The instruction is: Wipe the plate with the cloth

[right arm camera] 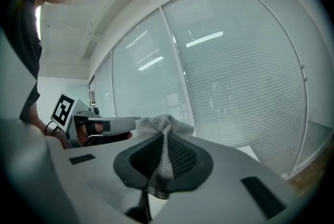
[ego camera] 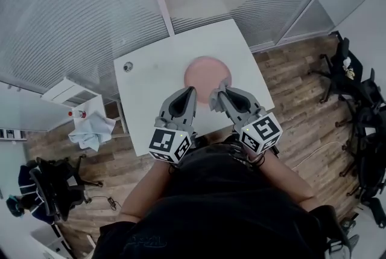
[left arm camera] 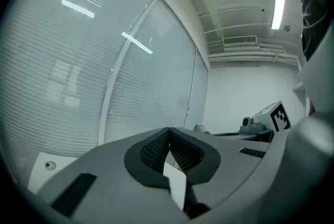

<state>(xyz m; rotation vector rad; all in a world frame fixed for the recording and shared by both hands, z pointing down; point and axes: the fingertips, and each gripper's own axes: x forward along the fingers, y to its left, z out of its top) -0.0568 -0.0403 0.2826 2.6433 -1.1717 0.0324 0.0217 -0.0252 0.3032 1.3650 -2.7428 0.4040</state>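
Right gripper (ego camera: pixel 221 90) clamped on cloth (right arm camera: pixel 166 126); left gripper (ego camera: pixel 192 89) closed, empty. Plate (ego camera: pixel 202 70) on bench (ego camera: pixel 151 86), straight ahead of both tips — cloth likely needs only a short forward reach.

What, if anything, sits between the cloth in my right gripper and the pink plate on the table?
Nothing visible. The right gripper, shut on the cloth, hangs at the near edge of the plate on the white table. The left gripper, shut and empty, is beside it on the left, not across the path.
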